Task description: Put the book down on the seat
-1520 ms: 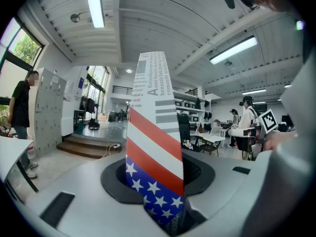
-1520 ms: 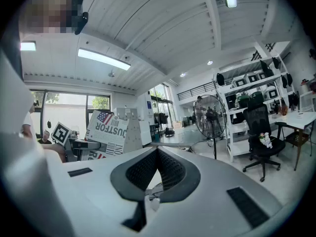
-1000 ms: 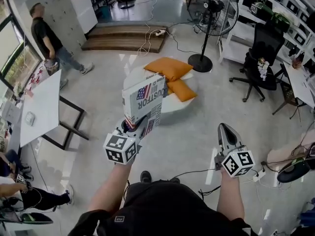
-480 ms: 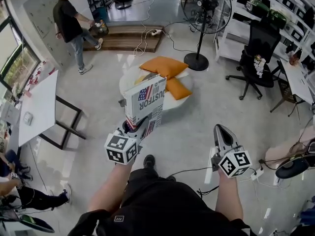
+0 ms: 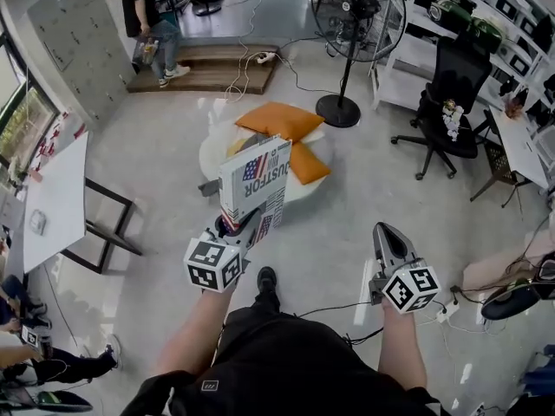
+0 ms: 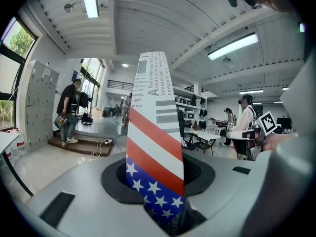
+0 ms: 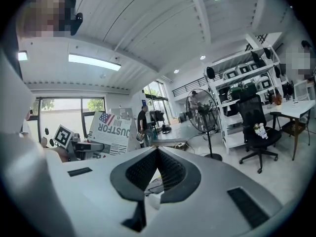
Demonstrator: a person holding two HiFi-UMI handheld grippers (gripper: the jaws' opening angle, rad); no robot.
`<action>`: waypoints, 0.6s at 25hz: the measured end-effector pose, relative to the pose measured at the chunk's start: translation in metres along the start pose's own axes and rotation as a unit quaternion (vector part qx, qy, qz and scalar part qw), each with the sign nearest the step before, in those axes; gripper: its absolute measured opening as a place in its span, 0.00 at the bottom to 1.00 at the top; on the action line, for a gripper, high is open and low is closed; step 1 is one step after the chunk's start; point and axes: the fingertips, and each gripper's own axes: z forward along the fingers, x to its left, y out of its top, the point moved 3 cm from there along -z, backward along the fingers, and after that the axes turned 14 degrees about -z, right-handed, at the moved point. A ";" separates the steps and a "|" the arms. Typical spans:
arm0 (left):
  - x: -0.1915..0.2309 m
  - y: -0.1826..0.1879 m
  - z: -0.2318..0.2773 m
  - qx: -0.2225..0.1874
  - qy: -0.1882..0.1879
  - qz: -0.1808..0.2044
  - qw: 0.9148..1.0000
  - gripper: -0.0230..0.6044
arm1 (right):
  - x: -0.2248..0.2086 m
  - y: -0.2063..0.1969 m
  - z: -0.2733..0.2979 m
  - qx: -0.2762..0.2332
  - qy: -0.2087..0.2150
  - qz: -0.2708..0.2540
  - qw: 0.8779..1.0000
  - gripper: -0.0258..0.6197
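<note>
A book (image 5: 254, 180) with a stars-and-stripes cover and black lettering stands upright in my left gripper (image 5: 236, 224), which is shut on its lower edge. In the left gripper view the book's spine (image 6: 153, 147) rises from between the jaws of that gripper (image 6: 158, 201). Ahead on the floor lies a round white seat (image 5: 213, 150) with two orange cushions (image 5: 277, 120) on it; the book hides part of it. My right gripper (image 5: 387, 235) is held low at the right, shut and holding nothing (image 7: 157, 149). The book (image 7: 112, 132) shows at the left of the right gripper view.
A standing fan (image 5: 347, 24) and a black office chair (image 5: 447, 102) stand to the right of the seat. A white table (image 5: 52, 202) on black legs is at the left. A person (image 5: 147, 16) stands by a wooden step (image 5: 204, 68) at the back. Cables (image 5: 329, 306) trail on the floor.
The seat has come a little nearer in the head view. The person at the back has walked from the left wall to the wooden step. Both grippers keep their pose.
</note>
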 end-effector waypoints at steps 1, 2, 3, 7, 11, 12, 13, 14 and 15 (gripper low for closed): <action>0.007 0.003 0.009 0.001 -0.001 -0.001 1.000 0.29 | -0.003 0.000 0.011 0.003 -0.001 0.001 1.000 0.06; 0.015 0.006 0.017 0.002 -0.002 -0.003 1.000 0.29 | -0.006 0.000 0.022 0.006 -0.002 0.002 1.000 0.06; 0.023 0.010 0.025 0.003 -0.003 -0.005 1.000 0.29 | -0.008 0.001 0.033 0.009 -0.003 0.002 1.000 0.06; 0.051 0.025 0.058 0.015 -0.006 -0.008 1.000 0.29 | -0.016 0.004 0.079 0.024 -0.001 0.007 1.000 0.06; 0.082 0.042 0.097 0.025 -0.011 -0.011 1.000 0.29 | -0.021 0.000 0.133 0.048 0.008 0.013 0.999 0.06; 0.091 0.046 0.105 0.026 -0.013 -0.012 0.999 0.29 | -0.021 0.000 0.146 0.053 0.010 0.015 0.998 0.06; 0.100 0.050 0.112 0.027 -0.014 -0.013 0.999 0.29 | -0.019 0.000 0.160 0.057 0.012 0.015 0.998 0.06; 0.111 0.054 0.118 0.027 -0.015 -0.014 0.999 0.29 | -0.017 0.001 0.173 0.061 0.014 0.015 0.998 0.06; 0.122 0.058 0.123 0.027 -0.015 -0.015 0.999 0.29 | -0.015 0.002 0.186 0.065 0.016 0.014 0.998 0.06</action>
